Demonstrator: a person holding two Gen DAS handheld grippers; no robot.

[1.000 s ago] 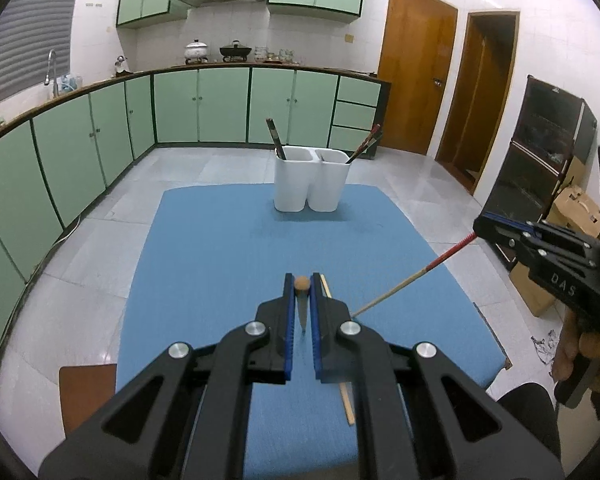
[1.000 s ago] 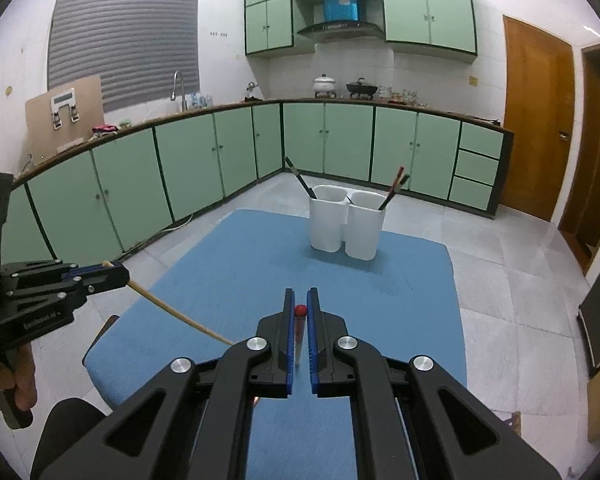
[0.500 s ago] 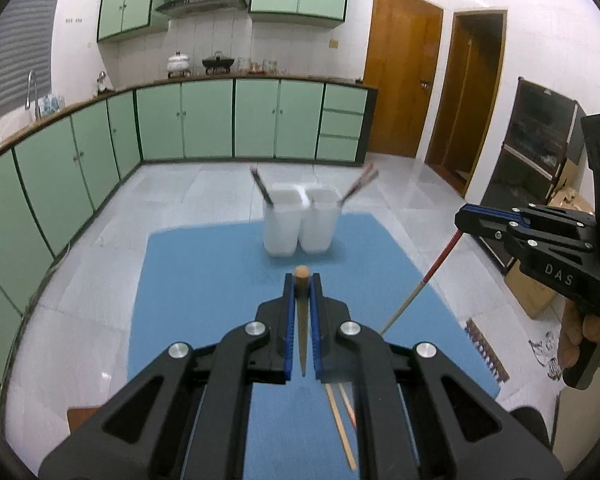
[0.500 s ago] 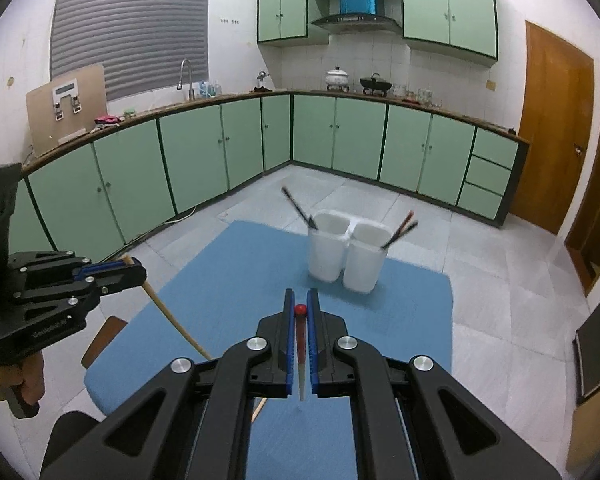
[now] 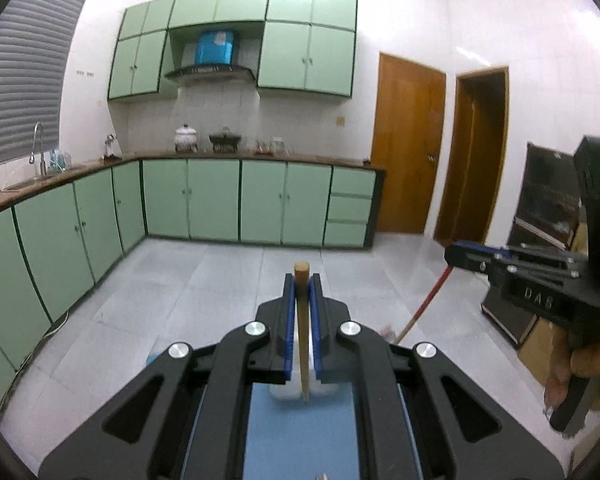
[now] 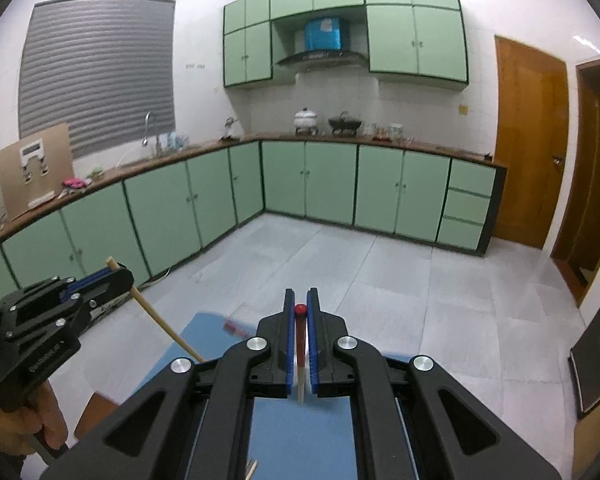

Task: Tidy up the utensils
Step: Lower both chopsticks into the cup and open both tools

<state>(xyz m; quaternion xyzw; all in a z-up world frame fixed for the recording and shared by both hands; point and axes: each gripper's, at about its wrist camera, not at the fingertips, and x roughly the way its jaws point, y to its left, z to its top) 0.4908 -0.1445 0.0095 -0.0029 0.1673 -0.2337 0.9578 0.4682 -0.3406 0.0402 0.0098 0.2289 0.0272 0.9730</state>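
Green cabinets (image 5: 214,204), wooden door (image 6: 530,144), grey blind (image 6: 96,72), possibly a pot (image 5: 186,135)

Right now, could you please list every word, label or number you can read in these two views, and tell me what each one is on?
"DAS": raised letters on the black right gripper body, in the left wrist view.
Pale print on the black left gripper body, right wrist view: too blurred to read.
Blue box above the range hood: pale marking, unreadable.

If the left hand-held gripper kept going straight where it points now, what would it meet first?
Probably nothing near: past the left hand-held gripper and its wooden chopstick lies open floor, then the green base cabinets. Depth is unclear.
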